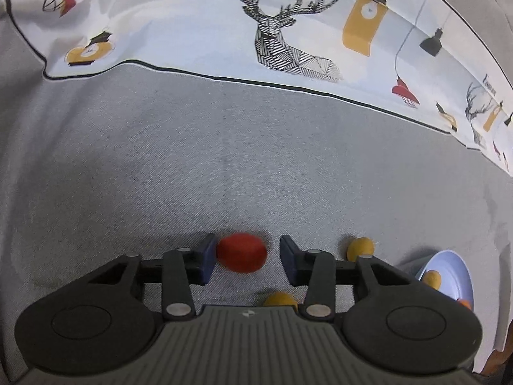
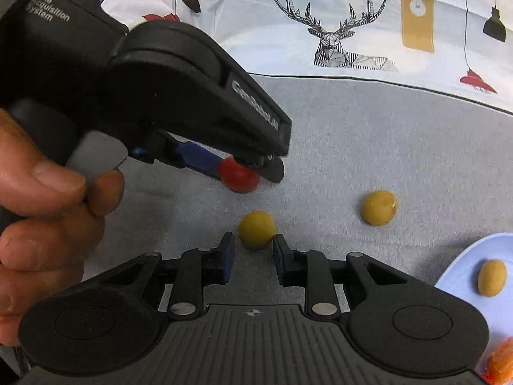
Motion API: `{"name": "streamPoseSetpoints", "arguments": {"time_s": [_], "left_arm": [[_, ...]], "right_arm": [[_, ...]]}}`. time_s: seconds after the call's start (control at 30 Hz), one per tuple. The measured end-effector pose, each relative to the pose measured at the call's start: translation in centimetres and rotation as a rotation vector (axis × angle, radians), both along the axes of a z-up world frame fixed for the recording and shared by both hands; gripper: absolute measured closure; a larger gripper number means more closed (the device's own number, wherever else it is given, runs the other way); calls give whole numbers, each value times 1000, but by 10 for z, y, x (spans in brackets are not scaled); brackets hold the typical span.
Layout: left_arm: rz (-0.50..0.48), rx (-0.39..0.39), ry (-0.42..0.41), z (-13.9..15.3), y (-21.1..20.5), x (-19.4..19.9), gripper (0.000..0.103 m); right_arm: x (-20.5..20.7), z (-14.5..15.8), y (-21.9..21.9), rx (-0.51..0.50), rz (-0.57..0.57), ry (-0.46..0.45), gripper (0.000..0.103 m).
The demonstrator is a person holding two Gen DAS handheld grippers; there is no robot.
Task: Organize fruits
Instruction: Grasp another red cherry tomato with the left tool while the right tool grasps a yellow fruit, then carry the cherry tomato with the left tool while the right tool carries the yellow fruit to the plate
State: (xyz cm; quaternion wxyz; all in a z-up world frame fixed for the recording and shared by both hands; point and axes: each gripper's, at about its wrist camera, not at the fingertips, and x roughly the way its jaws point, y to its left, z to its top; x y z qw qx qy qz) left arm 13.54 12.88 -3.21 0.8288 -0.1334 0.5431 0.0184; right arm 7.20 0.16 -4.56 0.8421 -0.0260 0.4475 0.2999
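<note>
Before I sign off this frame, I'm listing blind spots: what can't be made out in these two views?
Left wrist view: a round yellow fruit is half hidden behind the left gripper body, which covers part of the pale blue plate.
Right wrist view: an orange fruit is cut off by the bottom corner. Whether the right gripper touches the yellow ball-shaped fruit at its tips is unclear.
</note>
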Motion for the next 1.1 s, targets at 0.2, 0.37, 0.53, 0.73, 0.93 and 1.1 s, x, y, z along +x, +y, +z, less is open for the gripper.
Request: {"name": "streamPoseSetpoints", "arguments": {"time_s": [0.2,0.37,0.53,0.73,0.93,1.1], "left_arm": [[-1,6,-7,1,-1,-1,69],[19,18,-15,4,2,-3,69],[-4,40,5,0,-2,-2,69],[-24,66,6,-2,-6,-1,69],[-18,73,6,0,-6,-1,69],[-13,78,-9,10,-8,-2,70]], "right_arm": [[2,3,-3,11,-21,-7,78],[3,9,-11,11,-50,-17,78],[5,8,-19,-19,-70,-4,78],[7,5,-21,-50,-80,7,78],[11,3,-15,-49,-90,8,78],[8,10,-17,-37,-93,-6,78]]}}
